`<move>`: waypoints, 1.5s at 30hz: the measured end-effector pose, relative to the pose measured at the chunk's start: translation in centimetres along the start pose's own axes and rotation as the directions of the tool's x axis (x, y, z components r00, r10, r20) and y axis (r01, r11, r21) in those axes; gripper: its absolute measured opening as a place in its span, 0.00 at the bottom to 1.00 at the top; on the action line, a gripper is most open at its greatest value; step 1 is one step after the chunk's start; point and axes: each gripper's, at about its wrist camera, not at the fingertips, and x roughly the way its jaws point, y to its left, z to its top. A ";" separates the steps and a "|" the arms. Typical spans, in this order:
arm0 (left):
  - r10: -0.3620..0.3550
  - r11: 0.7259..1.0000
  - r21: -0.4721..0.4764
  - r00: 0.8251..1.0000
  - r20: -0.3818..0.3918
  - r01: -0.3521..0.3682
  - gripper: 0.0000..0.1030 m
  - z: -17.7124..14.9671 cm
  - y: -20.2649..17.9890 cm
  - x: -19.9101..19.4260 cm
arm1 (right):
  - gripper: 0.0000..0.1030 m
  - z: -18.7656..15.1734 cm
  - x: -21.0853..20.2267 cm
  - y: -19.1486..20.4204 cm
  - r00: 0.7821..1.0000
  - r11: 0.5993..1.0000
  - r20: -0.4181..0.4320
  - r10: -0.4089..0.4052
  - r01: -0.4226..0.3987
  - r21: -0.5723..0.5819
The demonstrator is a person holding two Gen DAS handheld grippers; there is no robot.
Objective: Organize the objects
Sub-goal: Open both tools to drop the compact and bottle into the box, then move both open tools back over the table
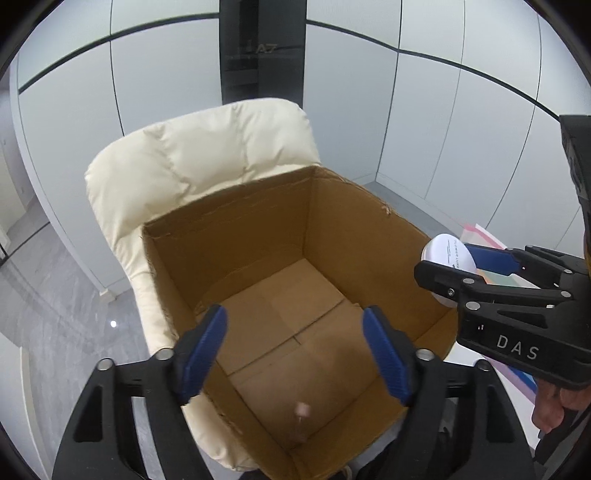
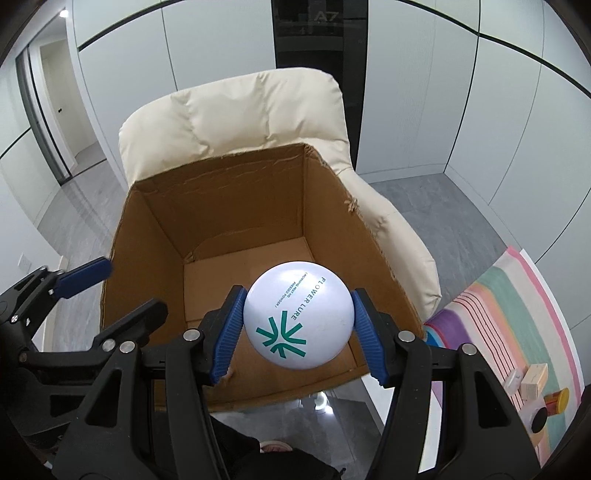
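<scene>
An open brown cardboard box rests on a cream padded armchair. My right gripper is shut on a round white compact with teal "FLOWER LURE" lettering, held over the box's near right corner. In the left wrist view the right gripper shows at the right with the compact edge-on. My left gripper is open and empty above the box's near side. It shows at the left in the right wrist view. A small pinkish item lies on the box floor.
A striped pastel mat on a white table at the right carries small boxes, an orange-capped jar and a white-and-black item. White wall panels and a dark column stand behind the chair. Grey floor surrounds it.
</scene>
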 end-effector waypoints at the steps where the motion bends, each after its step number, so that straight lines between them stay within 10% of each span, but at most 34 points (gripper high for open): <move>1: 0.010 1.000 0.001 1.000 0.010 -0.010 0.90 0.1 0.2 -0.1 | 0.59 0.1 0.1 0.1 1.000 1.000 0.001 0.003 -0.003 -0.006; 6: 0.027 0.998 -0.053 0.998 0.065 -0.024 0.99 0.3 1.3 -0.6 | 0.85 0.4 0.3 0.2 0.999 1.000 0.029 -0.024 0.024 -0.014; 14: 0.056 0.998 -0.024 0.994 0.096 -0.053 1.00 -0.9 0.3 -1.1 | 1.00 0.3 0.2 -1.2 0.999 0.999 0.001 -0.045 0.045 -0.018; 45: 0.058 0.997 -0.047 0.993 0.105 -0.053 1.00 -0.8 -5.0 -2.9 | 1.00 -2.9 -4.7 -7.0 0.988 0.988 0.026 -0.154 0.154 -0.031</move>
